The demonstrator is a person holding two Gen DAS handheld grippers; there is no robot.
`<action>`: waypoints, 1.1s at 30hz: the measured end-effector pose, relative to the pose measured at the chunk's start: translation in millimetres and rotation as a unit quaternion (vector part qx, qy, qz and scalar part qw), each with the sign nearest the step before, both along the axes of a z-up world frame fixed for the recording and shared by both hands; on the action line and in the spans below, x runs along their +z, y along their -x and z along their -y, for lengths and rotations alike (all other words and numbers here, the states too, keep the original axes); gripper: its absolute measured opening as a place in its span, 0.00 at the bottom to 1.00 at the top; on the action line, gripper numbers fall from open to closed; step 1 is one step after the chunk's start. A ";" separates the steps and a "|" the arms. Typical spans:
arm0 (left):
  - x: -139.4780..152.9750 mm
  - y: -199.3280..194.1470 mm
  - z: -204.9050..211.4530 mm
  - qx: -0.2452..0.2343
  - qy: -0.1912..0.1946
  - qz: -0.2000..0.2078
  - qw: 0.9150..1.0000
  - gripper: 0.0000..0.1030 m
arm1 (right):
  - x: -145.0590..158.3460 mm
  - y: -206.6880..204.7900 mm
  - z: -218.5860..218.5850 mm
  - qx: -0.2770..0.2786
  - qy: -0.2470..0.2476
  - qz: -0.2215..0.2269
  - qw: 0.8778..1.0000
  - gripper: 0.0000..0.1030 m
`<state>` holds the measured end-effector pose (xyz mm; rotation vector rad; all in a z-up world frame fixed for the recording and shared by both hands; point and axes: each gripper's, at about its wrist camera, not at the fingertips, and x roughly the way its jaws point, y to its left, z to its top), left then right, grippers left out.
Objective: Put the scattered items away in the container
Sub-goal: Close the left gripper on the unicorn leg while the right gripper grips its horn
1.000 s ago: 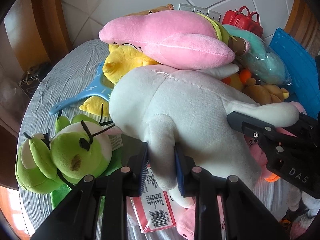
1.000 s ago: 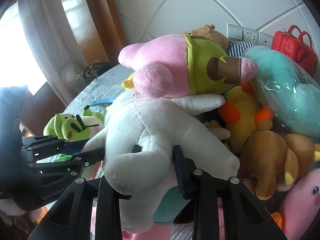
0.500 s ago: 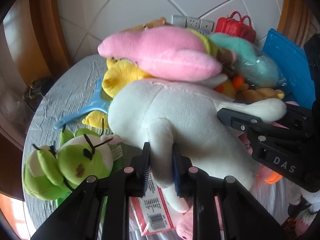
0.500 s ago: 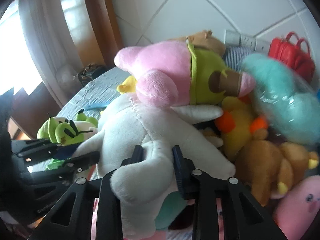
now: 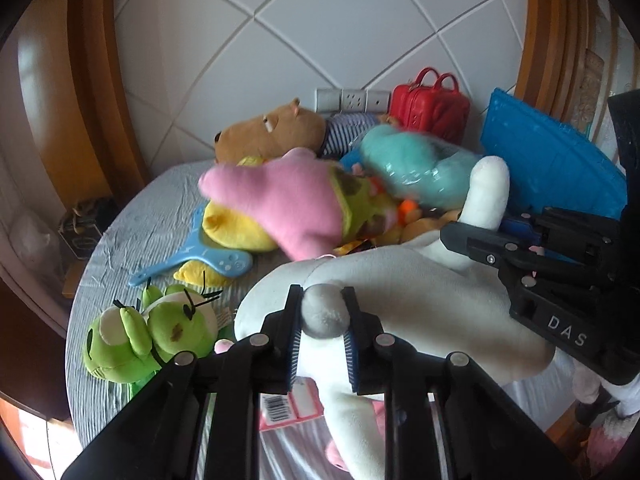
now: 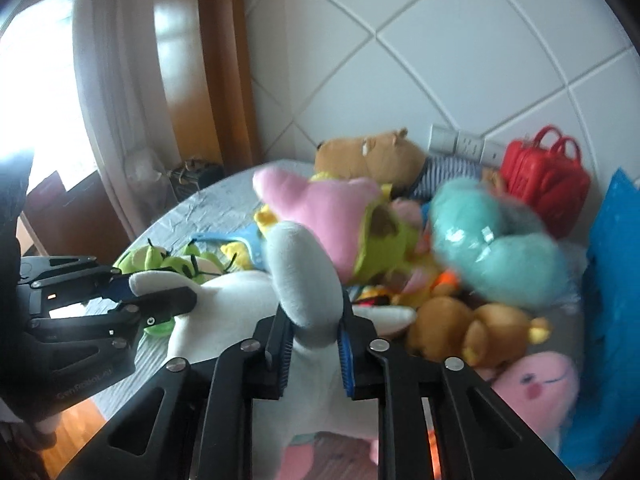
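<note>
- Left hand-held gripper (image 5: 323,334) and right hand-held gripper (image 6: 313,342) each clamp a limb of the white plush (image 5: 400,304).
- Step: lifting it beside the pink plush (image 5: 280,204); next, a joint carry to the container.

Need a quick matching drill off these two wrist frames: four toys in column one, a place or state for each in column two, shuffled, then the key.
Column one
1. white plush
2. green frog plush
3. red handbag
4. pink star plush

Column two
A. against the tiled wall, beside the wall sockets
B. clamped by both the left gripper and the right gripper
C. lying on top of the yellow plush
D. alone on the grey cloth at the near left edge

Pairs: 1-B, 2-D, 3-A, 4-C
</note>
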<state>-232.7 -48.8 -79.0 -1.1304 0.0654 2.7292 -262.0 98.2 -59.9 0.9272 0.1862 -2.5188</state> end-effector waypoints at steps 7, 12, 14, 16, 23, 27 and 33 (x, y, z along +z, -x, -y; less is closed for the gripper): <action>-0.2 -20.1 -36.0 0.006 0.004 0.004 1.000 0.18 | -0.6 -15.8 -39.7 0.010 0.008 0.023 1.000 0.18; -19.9 -23.2 -41.1 0.021 0.009 0.024 0.999 0.18 | -24.2 -14.1 -51.0 0.021 0.017 0.053 0.998 0.18; -22.8 -22.7 -39.5 0.022 0.009 0.026 0.999 0.18 | -30.4 -13.9 -49.0 0.022 0.017 0.057 0.998 0.19; -23.1 -21.9 -37.2 0.021 0.009 0.027 0.999 0.18 | -32.9 -14.7 -48.7 0.022 0.017 0.058 0.998 0.20; -23.9 -9.8 -30.1 0.007 0.009 0.029 1.000 0.18 | -35.9 -7.2 -41.9 0.008 0.006 0.060 0.998 0.21; -16.2 -7.4 -32.9 -0.006 0.013 0.022 1.000 0.18 | -35.3 -6.2 -41.6 -0.005 0.003 0.055 0.998 0.18; 16.0 -17.2 -50.1 -0.025 0.020 -0.013 0.999 0.17 | 0.2 -21.6 -53.6 -0.017 0.002 0.005 1.000 0.17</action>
